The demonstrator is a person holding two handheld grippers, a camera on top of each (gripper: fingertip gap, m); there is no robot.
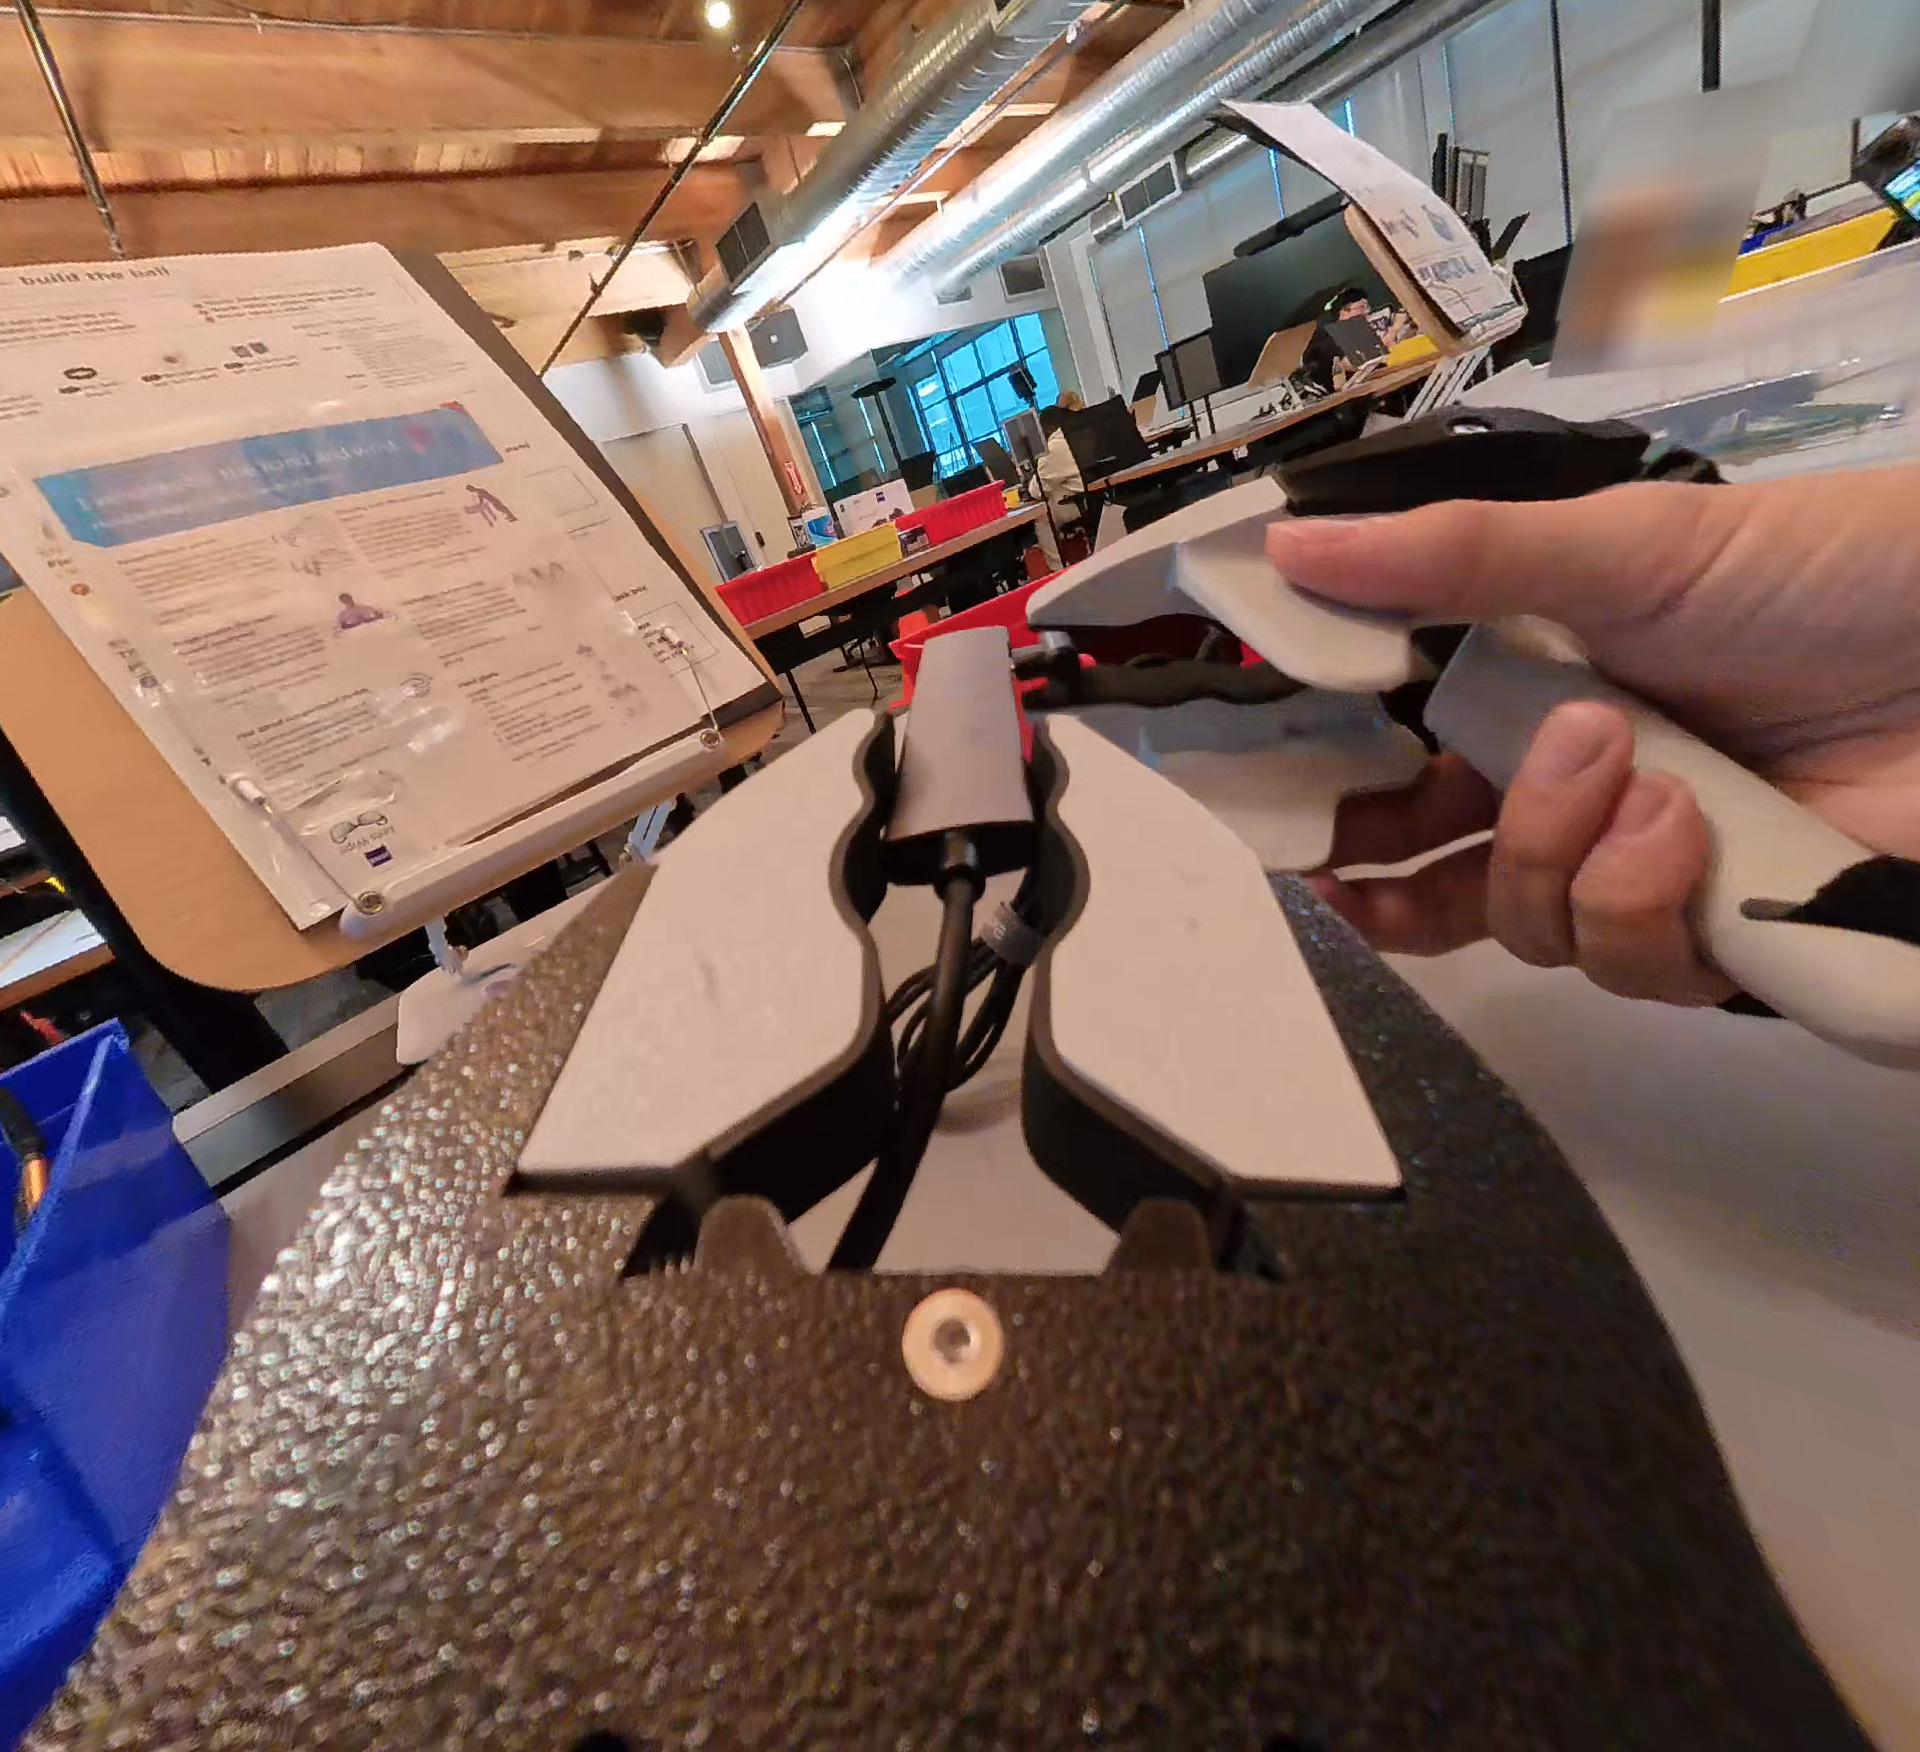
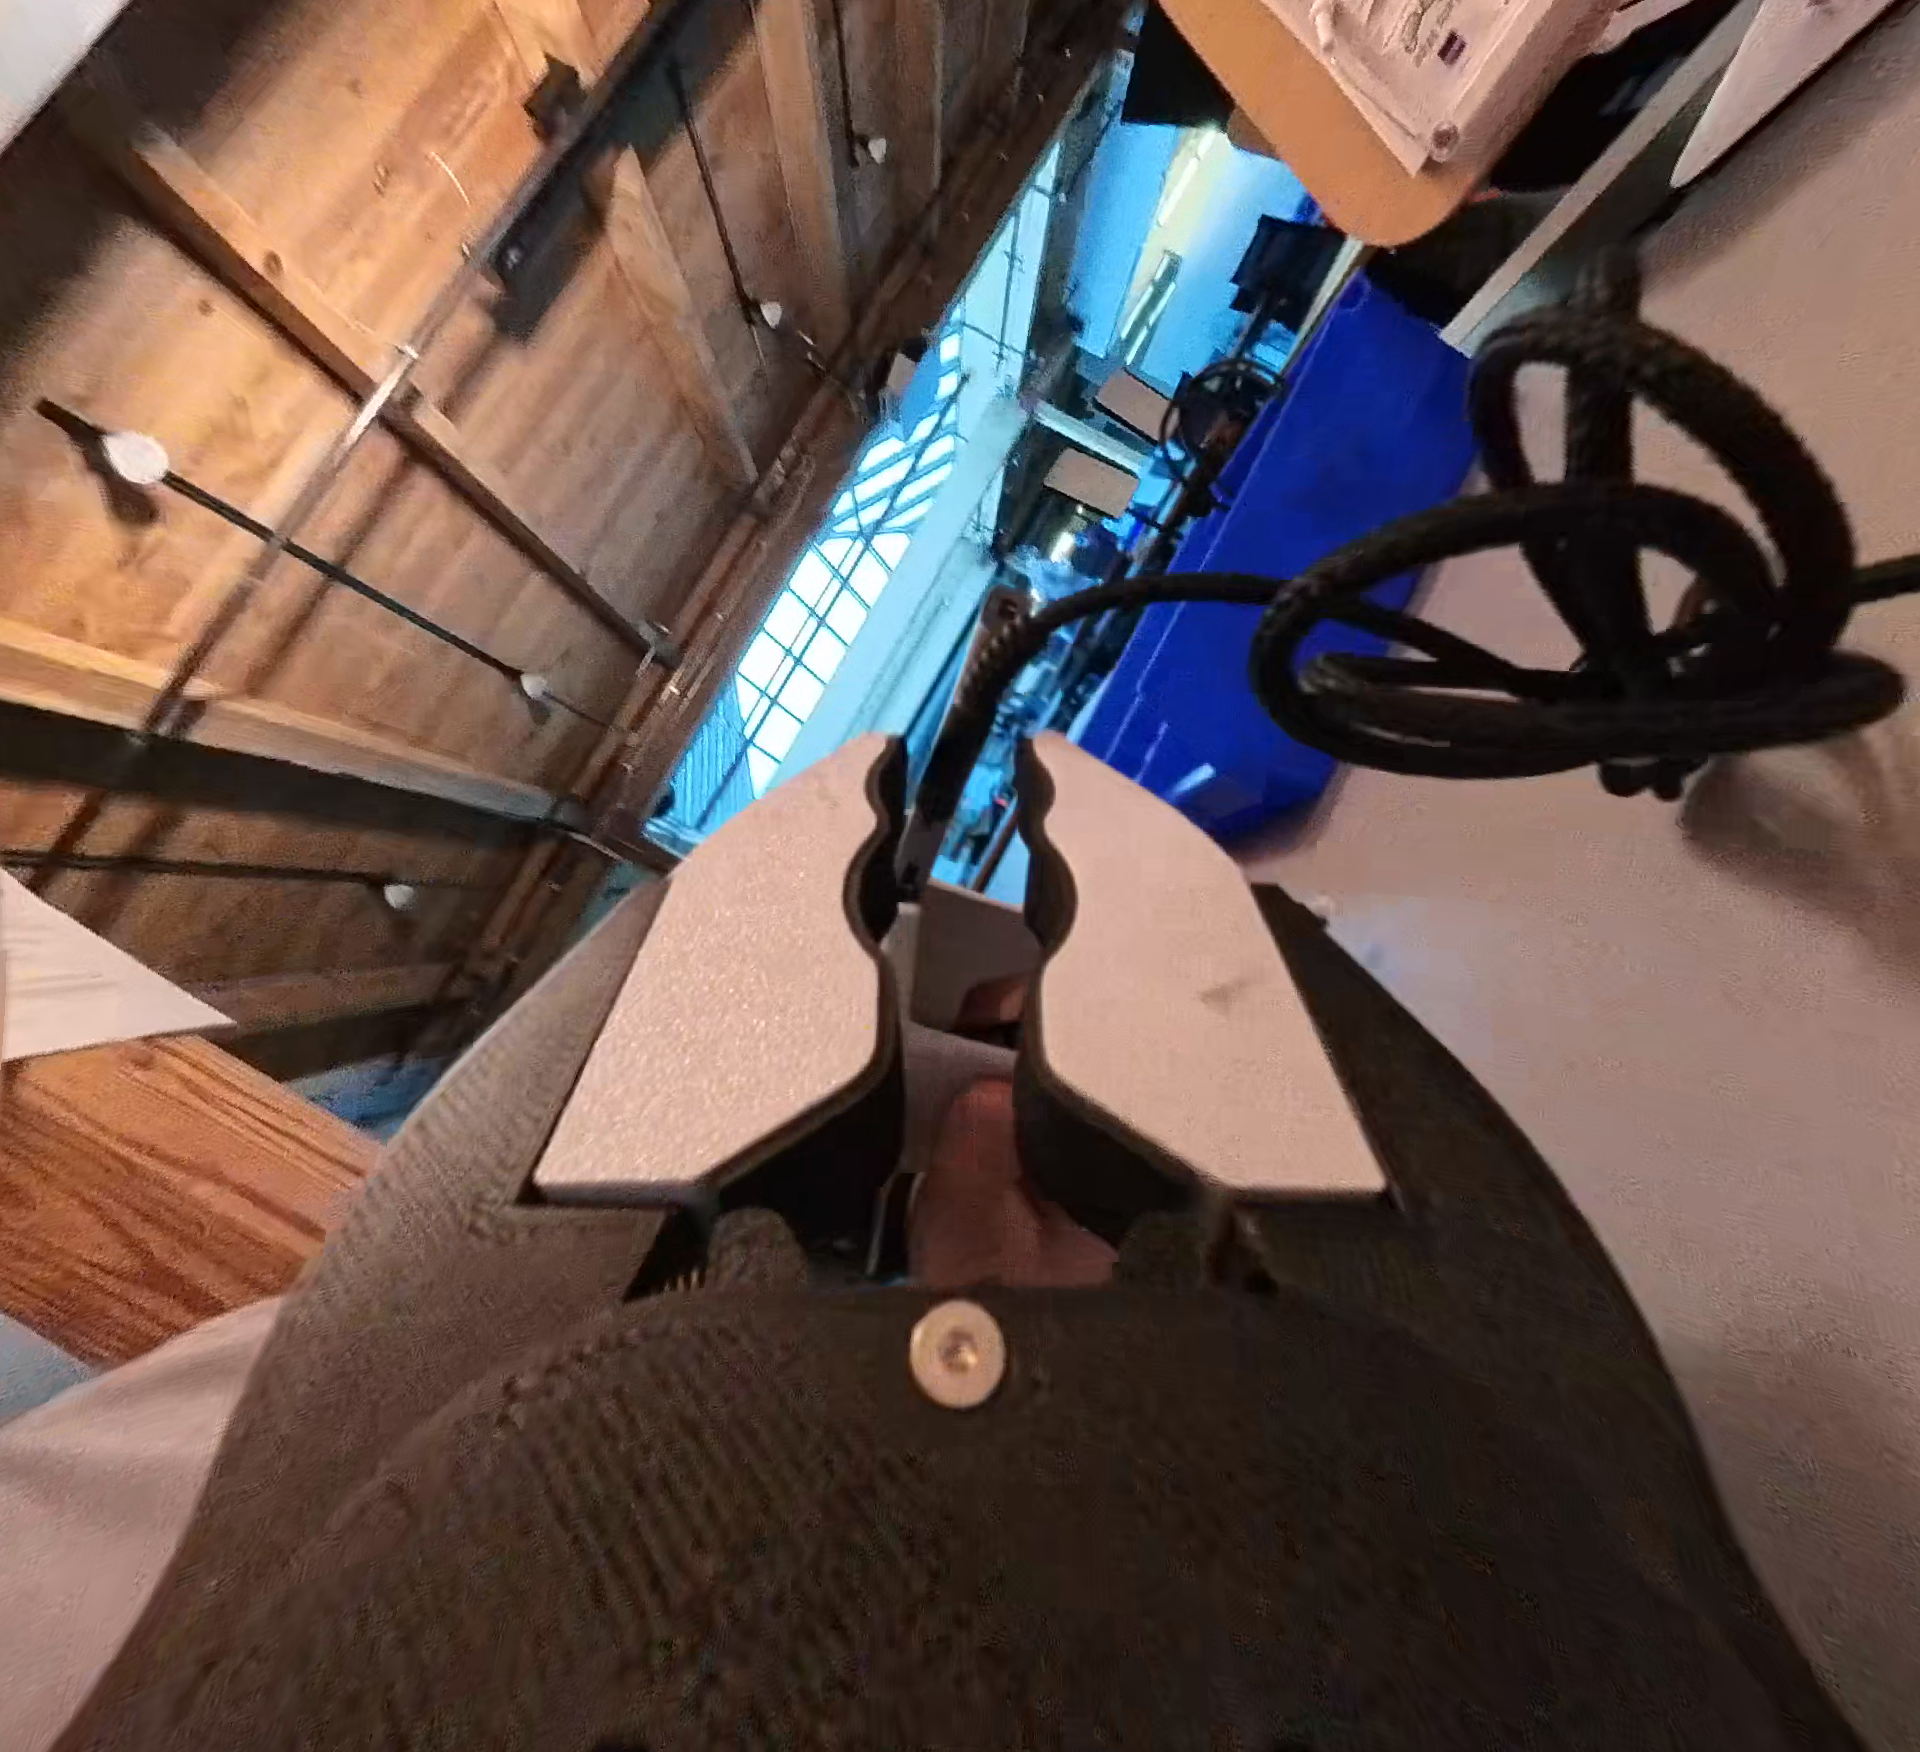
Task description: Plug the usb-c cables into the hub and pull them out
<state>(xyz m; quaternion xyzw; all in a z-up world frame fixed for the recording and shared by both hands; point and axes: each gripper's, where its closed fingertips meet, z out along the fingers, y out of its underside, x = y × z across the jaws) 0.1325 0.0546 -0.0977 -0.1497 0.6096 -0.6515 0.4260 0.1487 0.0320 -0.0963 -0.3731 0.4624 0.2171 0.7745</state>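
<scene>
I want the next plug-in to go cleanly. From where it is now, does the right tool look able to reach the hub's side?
Probably yes. The left tool holds the hub up off the table, its right side bare, and the right tool, shut on a cable plug, is already right beside it with nothing between.

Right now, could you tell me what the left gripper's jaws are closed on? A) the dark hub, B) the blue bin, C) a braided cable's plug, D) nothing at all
A: in the left wrist view the left gripper has its jaws shut on the sides of the dark hub, whose own cable trails back between them.
</scene>
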